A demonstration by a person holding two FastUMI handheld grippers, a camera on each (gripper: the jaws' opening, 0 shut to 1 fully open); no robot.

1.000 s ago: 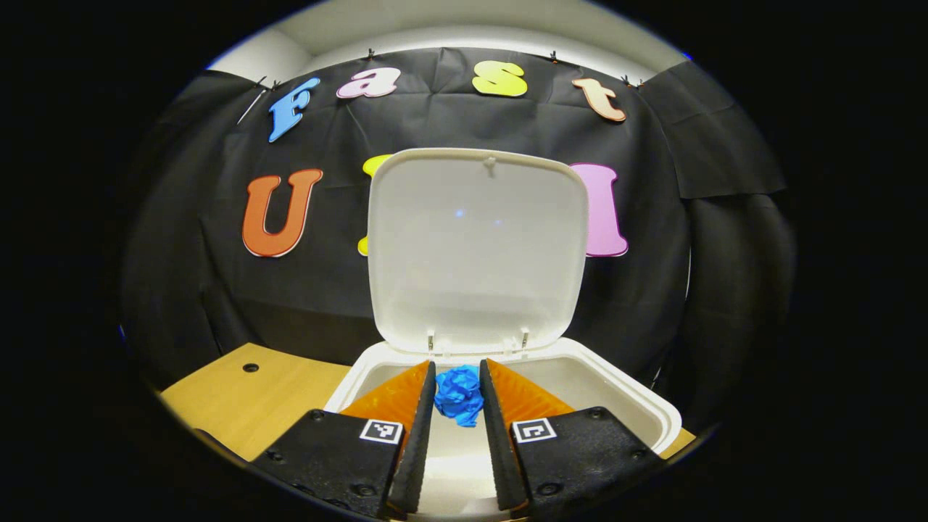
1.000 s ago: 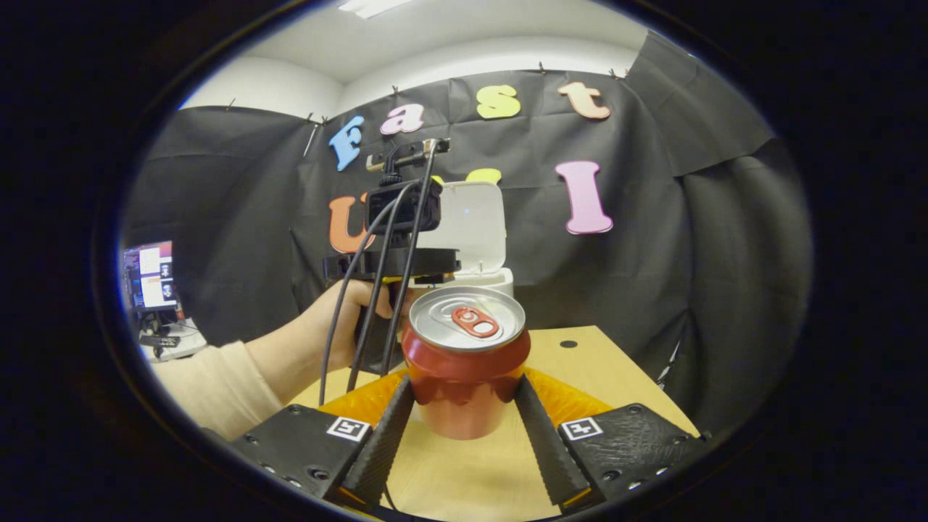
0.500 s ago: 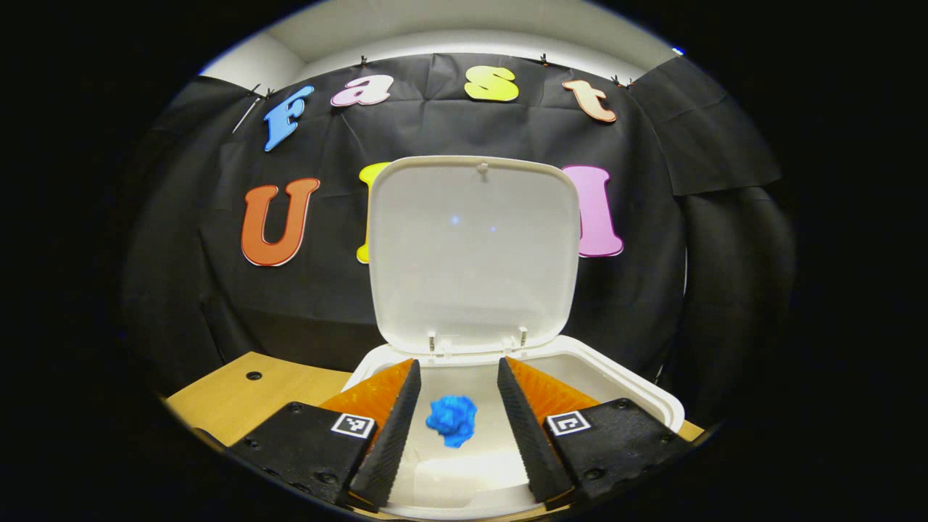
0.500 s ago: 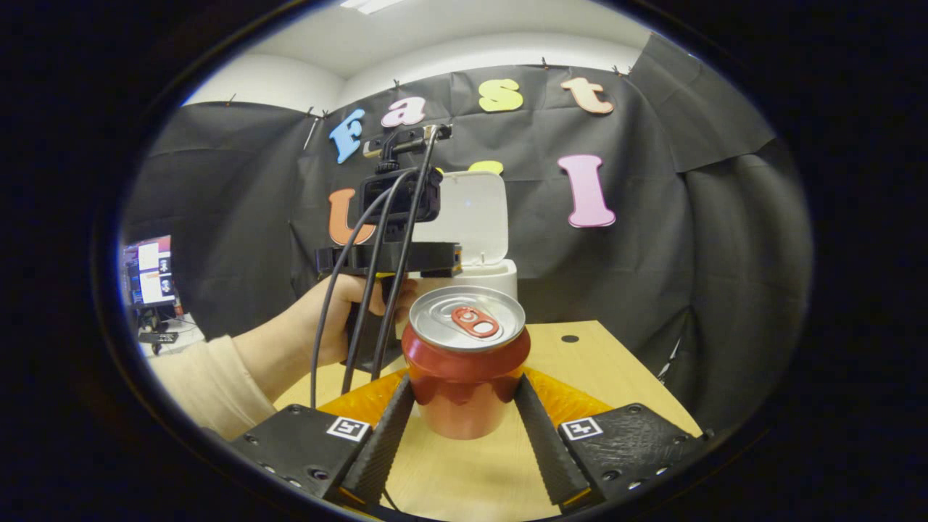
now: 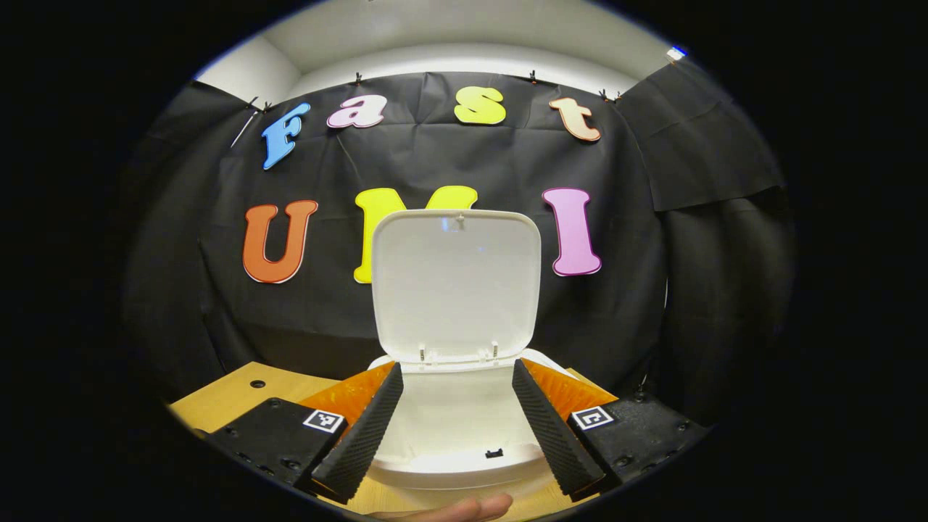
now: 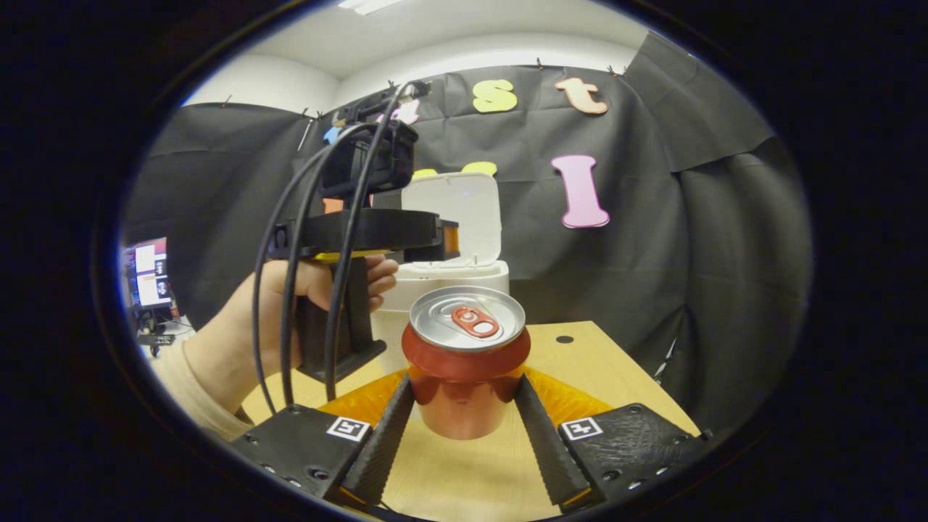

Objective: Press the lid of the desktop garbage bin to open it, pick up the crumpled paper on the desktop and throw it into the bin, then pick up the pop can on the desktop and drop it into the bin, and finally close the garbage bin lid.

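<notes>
On the wooden counter, the right gripper has its fingers clamped on the pop can, lifted slightly. Beyond, the left gripper, fingers now spread and empty, has backed away from the bin, lid upright. The crumpled paper has dropped inside, out of sight; the can probably goes next.

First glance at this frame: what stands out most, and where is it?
The red can stands upright on the wooden table, clamped between the right gripper fingers in the right gripper view. Beyond it, the white bin has its lid up against the black wall, with the open left gripper just before its mouth.
</notes>
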